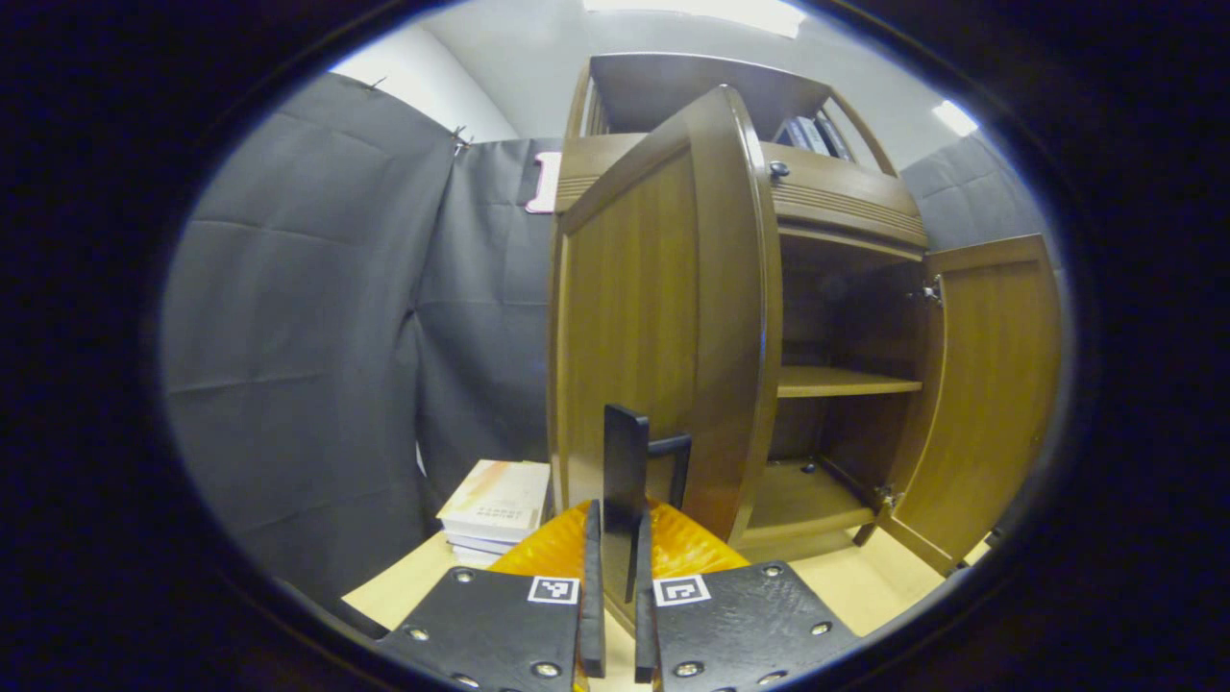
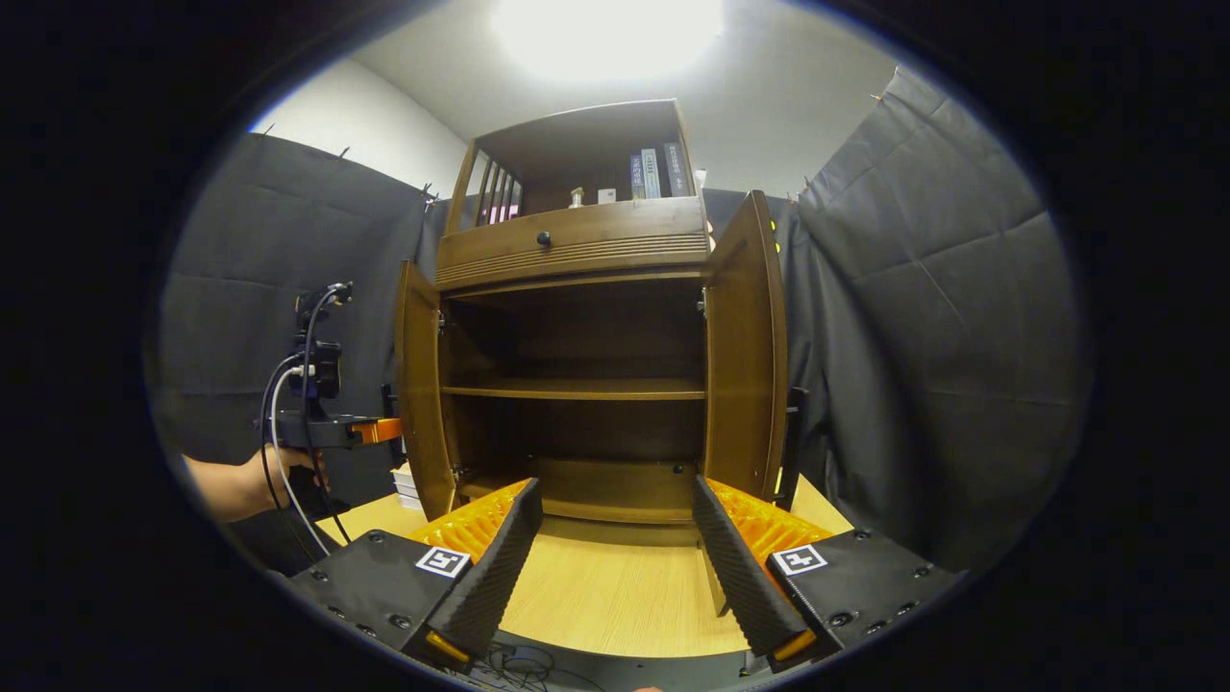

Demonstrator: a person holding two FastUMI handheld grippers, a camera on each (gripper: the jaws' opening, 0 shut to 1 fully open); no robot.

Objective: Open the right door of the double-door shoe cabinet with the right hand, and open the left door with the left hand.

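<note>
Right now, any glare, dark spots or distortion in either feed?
Right gripper view: ceiling light blown out, cabinet interior dim, edges bowed. Left gripper view: left door bulges from fisheye, sharp; handle between the left tongs reads clearly.

No legible text anywhere, square coded markers on the left hand-held gripper (image 1: 615,577) and right hand-held gripper (image 2: 615,567), book cover (image 1: 498,495) print left of it too small, upright book spines (image 2: 653,173) unreadable

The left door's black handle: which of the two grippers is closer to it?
Left. The left gripper is shut on the black handle of the left door; the right gripper hangs open, apart, before the cabinet's middle.
</note>
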